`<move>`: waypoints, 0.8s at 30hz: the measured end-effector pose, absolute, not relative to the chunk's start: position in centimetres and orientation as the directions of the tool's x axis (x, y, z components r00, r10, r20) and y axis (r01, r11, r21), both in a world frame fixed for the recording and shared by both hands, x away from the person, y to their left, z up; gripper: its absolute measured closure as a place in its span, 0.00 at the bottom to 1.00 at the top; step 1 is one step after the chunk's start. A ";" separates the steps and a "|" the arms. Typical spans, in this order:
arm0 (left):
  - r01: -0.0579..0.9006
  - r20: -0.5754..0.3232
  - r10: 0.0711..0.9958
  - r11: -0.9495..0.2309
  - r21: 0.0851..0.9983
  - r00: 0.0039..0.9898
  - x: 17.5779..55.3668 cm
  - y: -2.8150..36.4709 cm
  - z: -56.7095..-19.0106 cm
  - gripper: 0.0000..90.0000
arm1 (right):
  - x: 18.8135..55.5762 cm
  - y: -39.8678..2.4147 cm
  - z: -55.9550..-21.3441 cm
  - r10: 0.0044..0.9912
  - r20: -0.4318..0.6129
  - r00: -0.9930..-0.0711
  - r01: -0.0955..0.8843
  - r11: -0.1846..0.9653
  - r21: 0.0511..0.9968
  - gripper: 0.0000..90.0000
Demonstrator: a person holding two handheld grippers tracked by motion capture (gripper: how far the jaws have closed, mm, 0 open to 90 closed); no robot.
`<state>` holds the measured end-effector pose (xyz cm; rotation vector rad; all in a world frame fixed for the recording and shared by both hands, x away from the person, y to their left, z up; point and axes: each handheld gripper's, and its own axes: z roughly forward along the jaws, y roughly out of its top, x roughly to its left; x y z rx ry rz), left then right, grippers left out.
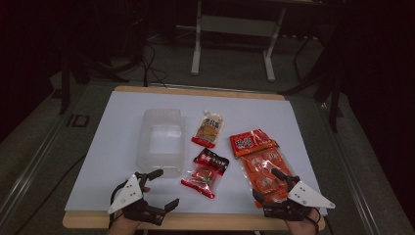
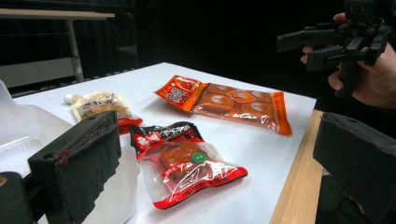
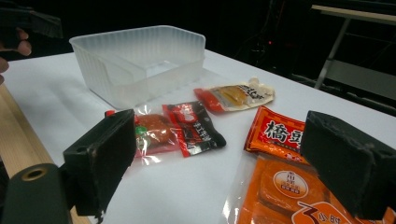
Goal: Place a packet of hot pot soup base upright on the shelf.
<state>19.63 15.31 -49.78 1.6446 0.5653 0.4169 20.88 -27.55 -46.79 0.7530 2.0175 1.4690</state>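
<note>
left gripper (image 1: 160, 190) jaws spread, empty, beside clear plastic tub (image 1: 160, 139); right gripper (image 1: 268, 187) jaws spread, empty, over orange snack pack (image 1: 259, 159) on worktop (image 1: 117, 147).

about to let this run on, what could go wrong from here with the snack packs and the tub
1. The right gripper hovers open above the large orange pack, which is glossy film: the fingers may slip or pinch only a wrinkle.
2. The clear tub looks light and could slide if bumped.
3. The red-and-black pack lies close to the tub.
</note>
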 end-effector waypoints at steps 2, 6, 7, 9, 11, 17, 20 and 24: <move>0.122 -0.045 0.579 -0.094 0.988 0.814 19.6 15.2 -49.8 0.02 | 20.9 -27.4 -46.8 0.696 -0.094 -0.712 0.132 0.263 0.956 0.12; 0.110 -0.032 0.580 -0.099 0.989 0.814 19.5 15.1 -49.8 0.02 | 21.0 -27.2 -46.9 0.677 -0.108 -0.728 0.126 0.288 0.949 0.12; 0.106 -0.027 0.582 -0.102 0.989 0.813 19.5 15.1 -49.7 0.02 | 21.0 -27.2 -46.9 0.677 -0.108 -0.728 0.126 0.288 0.949 0.12; 0.099 -0.018 0.586 -0.107 0.989 0.810 19.5 15.0 -49.7 0.01 | 21.0 -27.2 -46.8 0.663 -0.112 -0.740 0.116 0.290 0.950 0.12; 0.099 -0.021 0.589 -0.101 0.990 0.808 19.6 15.0 -49.7 0.01 | 20.9 -27.0 -46.6 0.651 -0.145 -0.745 0.080 0.304 0.949 0.12; 0.098 -0.020 0.596 -0.099 0.990 0.803 19.6 15.2 -49.8 0.02 | 20.5 -26.8 -46.2 0.654 -0.119 -0.747 0.092 0.280 0.956 0.12; 0.085 -0.006 0.595 -0.105 0.991 0.803 19.6 15.2 -49.8 0.01 | 20.6 -26.9 -46.1 0.657 -0.111 -0.745 0.105 0.280 0.954 0.12; 0.082 0.001 0.592 -0.113 0.990 0.806 19.6 15.1 -49.9 0.02 | 20.4 -26.8 -45.8 0.648 -0.119 -0.752 0.092 0.281 0.955 0.12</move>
